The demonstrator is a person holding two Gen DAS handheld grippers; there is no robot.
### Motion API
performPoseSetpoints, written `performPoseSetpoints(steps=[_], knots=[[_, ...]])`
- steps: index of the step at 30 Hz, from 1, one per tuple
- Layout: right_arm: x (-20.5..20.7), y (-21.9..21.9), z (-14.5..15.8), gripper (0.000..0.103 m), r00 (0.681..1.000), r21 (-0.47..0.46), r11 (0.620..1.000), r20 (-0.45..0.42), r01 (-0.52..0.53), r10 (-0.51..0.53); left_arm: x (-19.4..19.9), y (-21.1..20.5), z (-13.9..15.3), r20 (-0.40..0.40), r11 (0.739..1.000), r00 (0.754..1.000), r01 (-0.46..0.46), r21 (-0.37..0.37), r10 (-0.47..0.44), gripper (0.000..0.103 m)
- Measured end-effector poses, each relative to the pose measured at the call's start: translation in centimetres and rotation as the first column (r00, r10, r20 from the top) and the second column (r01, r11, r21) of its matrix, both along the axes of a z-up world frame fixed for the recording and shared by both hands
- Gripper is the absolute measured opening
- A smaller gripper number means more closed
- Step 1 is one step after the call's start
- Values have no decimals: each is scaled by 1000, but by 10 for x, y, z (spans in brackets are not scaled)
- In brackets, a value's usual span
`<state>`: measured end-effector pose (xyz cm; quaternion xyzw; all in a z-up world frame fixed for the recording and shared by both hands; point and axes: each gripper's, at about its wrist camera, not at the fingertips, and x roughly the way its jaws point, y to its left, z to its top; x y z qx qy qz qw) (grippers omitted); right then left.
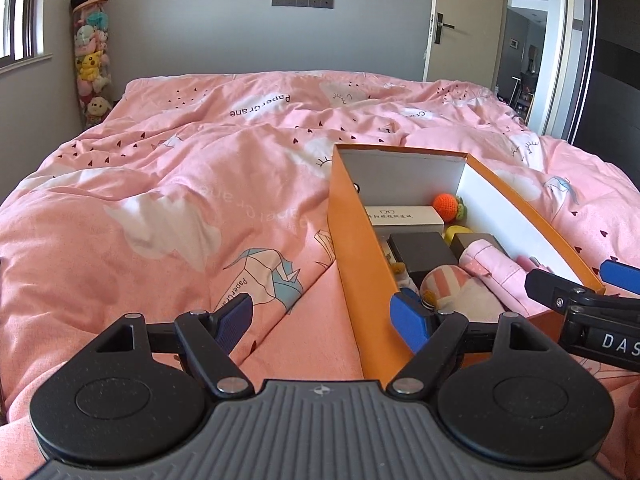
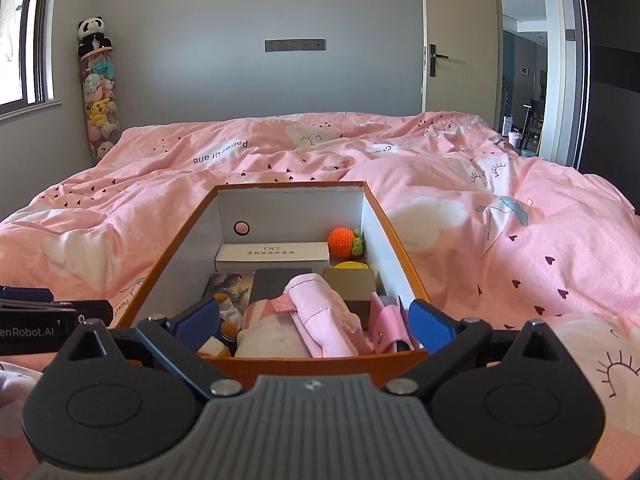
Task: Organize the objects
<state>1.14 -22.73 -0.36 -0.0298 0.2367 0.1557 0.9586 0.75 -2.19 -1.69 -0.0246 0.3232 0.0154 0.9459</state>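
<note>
An orange cardboard box [image 2: 402, 248] with white inner walls lies on the pink bed. It also shows in the left wrist view [image 1: 352, 264]. Inside are a white glasses case [image 2: 272, 256], an orange crocheted ball [image 2: 341, 242], dark boxes [image 2: 276, 284], a pink folded umbrella [image 2: 320, 316], a pink wallet [image 2: 386, 320] and a plush toy [image 2: 264, 332]. My right gripper [image 2: 314, 322] is open and empty at the box's near end. My left gripper [image 1: 324, 318] is open and empty, straddling the box's left wall near its front corner.
A pink quilt [image 1: 180, 184] covers the whole bed. A tall column of plush toys [image 1: 91, 48] stands in the far left corner by a window. An open door [image 2: 438, 52] is at the far right.
</note>
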Motion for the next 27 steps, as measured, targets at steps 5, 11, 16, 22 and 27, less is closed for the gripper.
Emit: performPoseSetpoints(steps=[5, 11, 16, 22, 27], knots=[[1, 0, -1, 100, 1000, -1, 1000, -14, -7, 7, 1, -3, 0, -3, 1000, 1000, 9, 13, -9, 92], [1, -1, -2, 100, 1000, 1, 1000, -19, -10, 10, 1, -4, 0, -7, 1000, 1000, 8, 15, -8, 92], [3, -1, -3, 100, 1000, 2, 1000, -29, -10, 11, 1, -4, -1, -13, 1000, 1000, 6, 17, -5, 92], [4, -1, -4, 100, 999, 3, 1000, -36, -11, 11, 1, -3, -2, -16, 1000, 1000, 5, 19, -5, 92], [4, -1, -4, 100, 999, 3, 1000, -36, -10, 10, 2, -3, -2, -17, 1000, 1000, 5, 19, -5, 92]])
